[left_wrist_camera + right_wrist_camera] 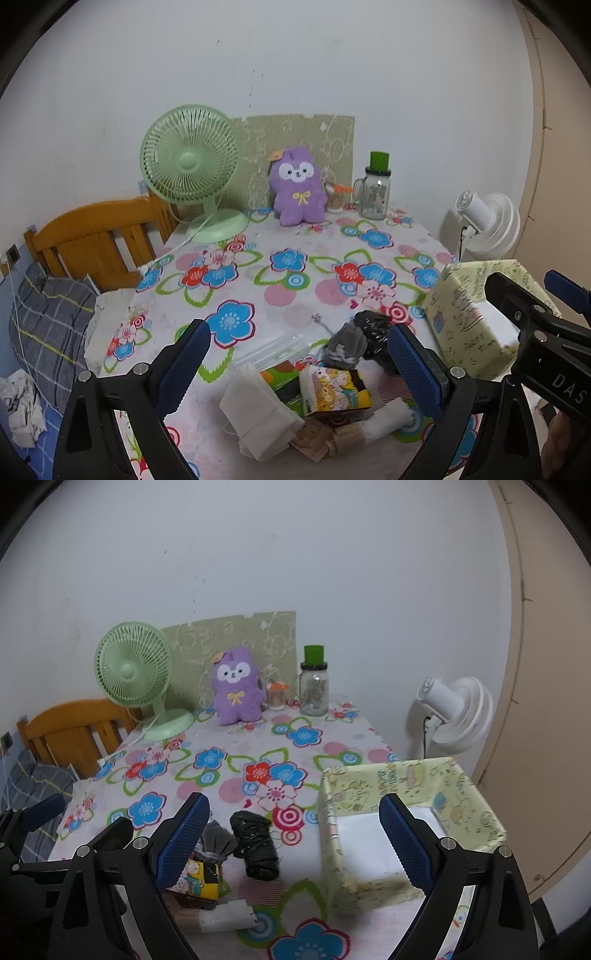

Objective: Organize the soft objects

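Both grippers, left gripper (299,363) and right gripper (295,843), hover with fingers spread and empty over a heap of soft items (321,384) on the floral surface (288,291), beside the empty paper-lined box (406,823); best to pinch one loose piece at a time.

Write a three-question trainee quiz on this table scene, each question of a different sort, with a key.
1. True or false: the purple plush toy lies inside the paper-lined box.
2. Multiple choice: what stands directly beside the plush toy, toward the bed side?
A. green desk fan
B. white fan
C. glass jar
3. Fill in: the rolled black plastic bag lies between the grey pouch and the ____.

Key: 1 false, it sits on the tablecloth at the wall; 2 A; 3 box.
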`<control>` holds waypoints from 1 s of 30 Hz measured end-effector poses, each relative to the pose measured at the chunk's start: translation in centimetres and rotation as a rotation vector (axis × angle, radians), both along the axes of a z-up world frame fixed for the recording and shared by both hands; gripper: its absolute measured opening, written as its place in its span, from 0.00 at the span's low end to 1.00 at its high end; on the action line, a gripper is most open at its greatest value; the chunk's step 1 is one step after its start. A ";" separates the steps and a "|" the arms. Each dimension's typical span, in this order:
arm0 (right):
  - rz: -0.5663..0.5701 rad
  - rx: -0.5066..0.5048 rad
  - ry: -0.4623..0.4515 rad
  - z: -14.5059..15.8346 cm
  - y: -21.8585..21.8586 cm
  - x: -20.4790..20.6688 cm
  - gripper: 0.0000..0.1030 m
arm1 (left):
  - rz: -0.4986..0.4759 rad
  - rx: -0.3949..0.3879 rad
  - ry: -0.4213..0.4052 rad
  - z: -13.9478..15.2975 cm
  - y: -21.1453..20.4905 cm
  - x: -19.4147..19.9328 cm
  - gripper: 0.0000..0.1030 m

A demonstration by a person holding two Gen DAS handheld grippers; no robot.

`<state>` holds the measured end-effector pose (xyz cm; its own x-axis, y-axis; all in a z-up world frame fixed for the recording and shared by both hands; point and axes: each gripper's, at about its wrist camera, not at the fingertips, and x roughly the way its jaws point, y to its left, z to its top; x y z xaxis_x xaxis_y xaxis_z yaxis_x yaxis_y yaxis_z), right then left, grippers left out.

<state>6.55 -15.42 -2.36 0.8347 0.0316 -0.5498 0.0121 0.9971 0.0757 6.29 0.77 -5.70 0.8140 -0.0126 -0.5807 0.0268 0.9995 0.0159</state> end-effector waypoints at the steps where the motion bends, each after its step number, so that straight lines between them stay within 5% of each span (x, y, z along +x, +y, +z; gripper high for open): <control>1: 0.007 0.000 0.006 -0.3 0.2 0.3 0.92 | 0.001 0.000 0.011 -0.4 0.1 0.3 0.95; 30: 0.127 -0.011 0.215 -8.0 5.6 7.0 0.87 | -0.011 0.003 0.237 -8.0 2.4 6.3 0.89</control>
<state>13.53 -9.77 -10.32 0.6880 0.1214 -0.7155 -0.0985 0.9924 0.0737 12.57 3.18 -13.73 0.6547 -0.0185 -0.7556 0.0412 0.9991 0.0112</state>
